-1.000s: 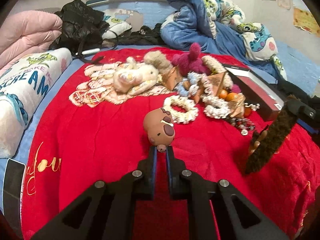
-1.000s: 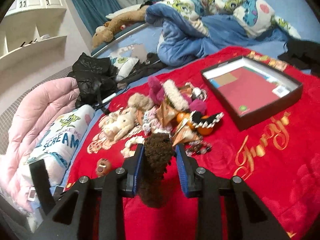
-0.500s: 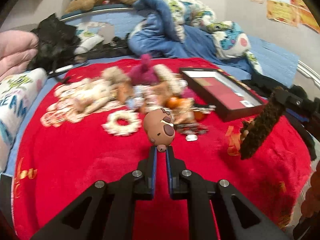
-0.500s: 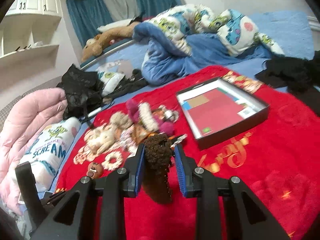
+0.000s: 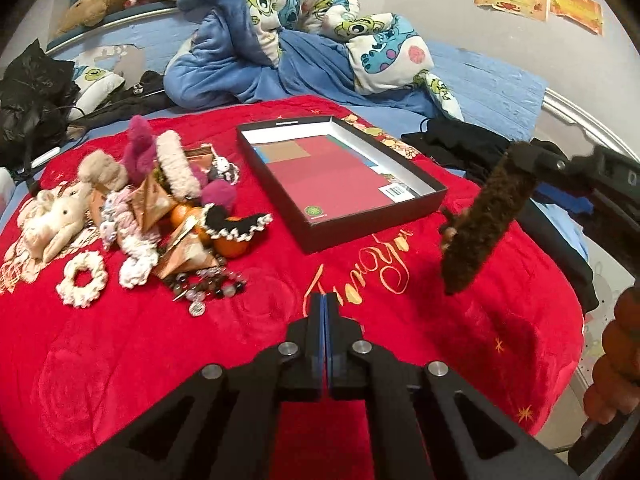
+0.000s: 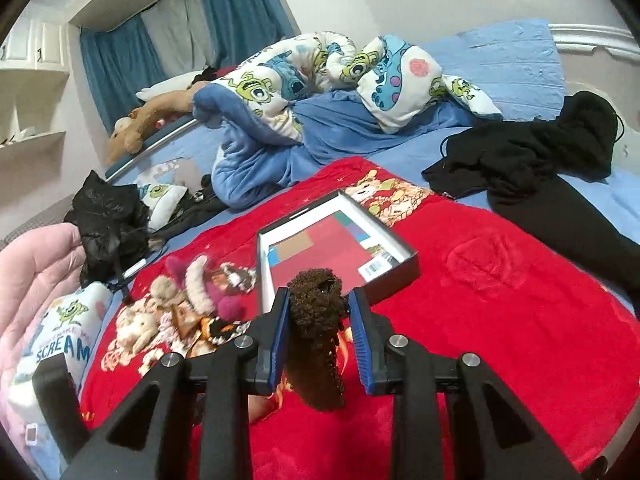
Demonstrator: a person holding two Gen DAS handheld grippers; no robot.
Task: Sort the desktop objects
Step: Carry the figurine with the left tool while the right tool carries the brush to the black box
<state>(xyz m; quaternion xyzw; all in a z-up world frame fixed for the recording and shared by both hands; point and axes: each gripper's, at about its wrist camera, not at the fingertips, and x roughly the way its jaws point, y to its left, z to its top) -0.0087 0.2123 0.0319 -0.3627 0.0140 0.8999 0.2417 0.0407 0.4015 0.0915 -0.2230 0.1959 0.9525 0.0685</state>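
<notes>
My left gripper [image 5: 324, 300] is shut and empty; the small brown bear-head toy is out of sight. My right gripper [image 6: 320, 300] is shut on a long fuzzy dark brown hair clip [image 6: 316, 340], held above the red blanket; the clip also shows at the right of the left wrist view [image 5: 484, 220]. An open black box [image 5: 336, 176] with a red bottom lies on the blanket ahead [image 6: 336, 248]. A pile of plush toys, scrunchies, oranges and beads [image 5: 160, 204] lies left of the box [image 6: 188, 308].
The red blanket [image 5: 160, 360] covers a round bed. A blue cartoon quilt [image 5: 304, 40] is bunched at the back. Black clothes [image 6: 532, 168] lie at the right. A pink duvet [image 6: 36, 272] and a pillow are at the left.
Both grippers swung right toward the box. The brown bear-head toy held in my left gripper is gone from its fingers, which are now fully closed. The right gripper still holds the brown clip.
</notes>
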